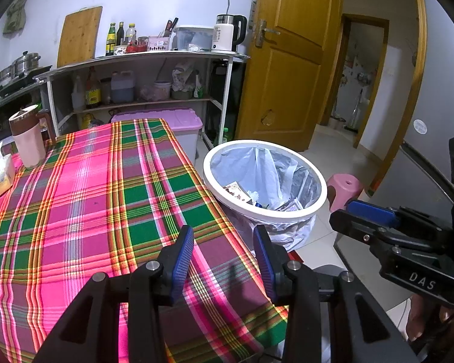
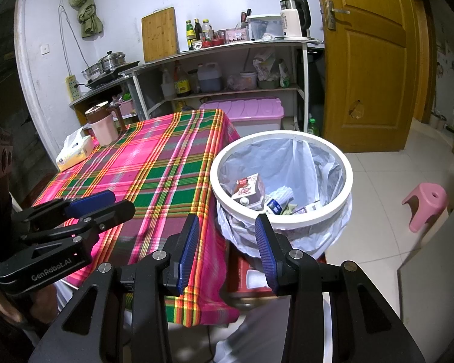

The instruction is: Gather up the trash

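A white trash bin (image 1: 287, 213) with a clear liner stands beside the table's right edge; it also shows in the right wrist view (image 2: 346, 193). Inside lie a milk carton (image 2: 249, 189), crumpled paper and small wrappers. My left gripper (image 1: 224, 233) is open and empty above the table's near right corner. My right gripper (image 2: 227, 222) is open and empty, hovering between the table edge and the bin. The right gripper also shows in the left wrist view (image 1: 366, 211), and the left gripper in the right wrist view (image 2: 106, 202).
A plaid cloth covers the table (image 1: 90, 205). A pink jug (image 2: 103, 124) and a tissue box (image 2: 75, 149) sit at its far left. A pink stool (image 2: 426, 204) stands on the floor at right. A pink storage box (image 2: 245, 113) and shelves lie behind.
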